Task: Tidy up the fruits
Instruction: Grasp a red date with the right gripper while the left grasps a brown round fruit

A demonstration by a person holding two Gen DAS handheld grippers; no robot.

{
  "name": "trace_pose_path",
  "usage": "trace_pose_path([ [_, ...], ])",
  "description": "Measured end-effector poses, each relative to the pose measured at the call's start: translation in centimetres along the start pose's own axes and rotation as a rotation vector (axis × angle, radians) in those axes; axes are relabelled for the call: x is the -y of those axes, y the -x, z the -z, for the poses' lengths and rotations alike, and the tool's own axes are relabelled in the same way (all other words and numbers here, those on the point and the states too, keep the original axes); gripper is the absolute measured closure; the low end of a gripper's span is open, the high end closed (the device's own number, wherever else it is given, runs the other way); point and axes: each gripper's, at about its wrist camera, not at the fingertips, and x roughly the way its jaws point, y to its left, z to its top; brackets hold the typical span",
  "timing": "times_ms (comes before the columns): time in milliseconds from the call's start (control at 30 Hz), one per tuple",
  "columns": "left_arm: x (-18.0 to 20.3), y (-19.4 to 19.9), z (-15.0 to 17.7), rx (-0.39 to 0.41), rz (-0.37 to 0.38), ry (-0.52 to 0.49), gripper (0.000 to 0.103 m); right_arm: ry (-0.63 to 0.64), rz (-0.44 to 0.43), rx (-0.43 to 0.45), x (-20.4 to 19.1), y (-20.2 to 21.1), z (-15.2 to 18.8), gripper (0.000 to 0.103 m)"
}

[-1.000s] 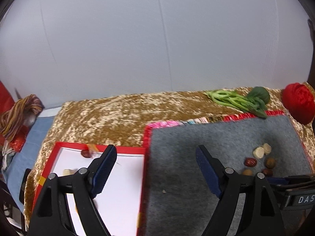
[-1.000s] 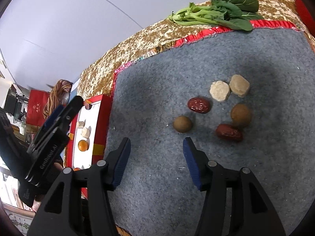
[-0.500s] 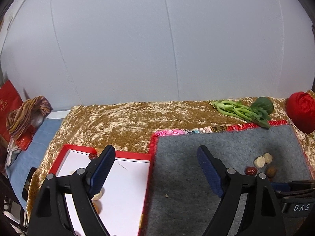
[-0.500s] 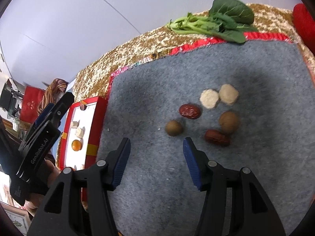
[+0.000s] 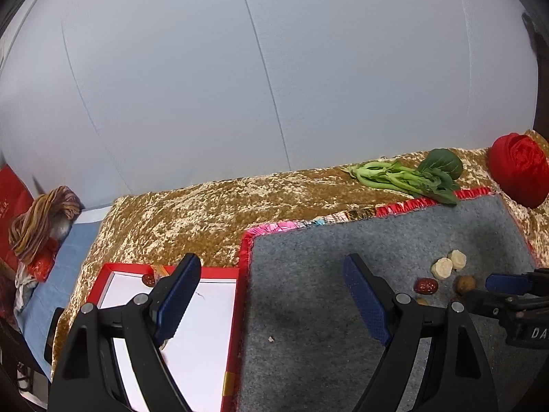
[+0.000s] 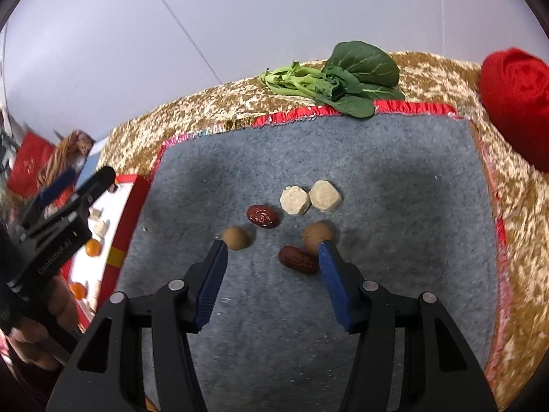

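Now wide open, holding nothing: right gripper low over mat, near date between fingertips. Likewise gaping, empty: left gripper, straddling box edge.

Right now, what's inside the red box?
Inside the red box lie pale chunks, two small orange fruits and a dark red date near its far edge. The left tool and a hand cover part of the floor, so more may hide there.
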Motion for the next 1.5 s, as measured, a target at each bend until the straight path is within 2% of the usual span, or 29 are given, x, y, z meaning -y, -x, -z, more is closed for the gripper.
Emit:
trace_pose_path([
  [233,0.5,0.6,0.0,0.017,0.043,-0.014,0.018,-0.003,0.002,-0.002,0.0,0.1,0.1,0.046],
  [433,0.8,0.3,0.0,-0.001,0.085,-0.017,0.018,-0.008,-0.004,-0.052,0.5,-0.8,0.1,0.046],
  [533,1.3,-0.8,0.5,-0.062,0.117,-0.04,0.018,0.01,0.018,-0.07,0.8,-1.4,0.4,0.046],
  [667,2.6,-3.2,1.8,-0.206,0.198,-0.075,0.018,-0.014,0.02,-0.098,1.8,-2.2,0.8,0.046],
  [767,3.4,-3.8,2.4,-0.245,0.243,-0.091,0.02,-0.011,0.037,-0.097,2.0,-2.3,0.8,0.046],
  [833,4.0,-3.7,2.5,-0.24,0.259,-0.114,0.025,-0.009,0.027,-0.101,1.9,-2.4,0.8,0.047],
  [1000,5.4,-4.2,3.0,-0.262,0.305,-0.161,0.048,0.044,0.05,-0.107,1.0,-3.1,0.9,0.052],
  [1100,5.8,-4.7,3.0,-0.273,0.335,-0.171,0.052,0.056,0.063,-0.108,0.7,-3.6,0.7,0.056],
  [1267,6.0,-5.0,3.1,-0.282,0.393,-0.176,0.052,0.099,0.124,-0.124,0.1,-5.0,0.4,0.064],
  [1333,6.1,-5.5,3.1,-0.302,0.422,-0.171,0.052,0.114,0.15,-0.128,0.0,-5.3,0.3,0.07],
  [1500,6.2,-6.1,2.9,-0.315,0.469,-0.151,0.052,0.143,0.186,-0.14,0.0,-5.3,0.3,0.071],
])
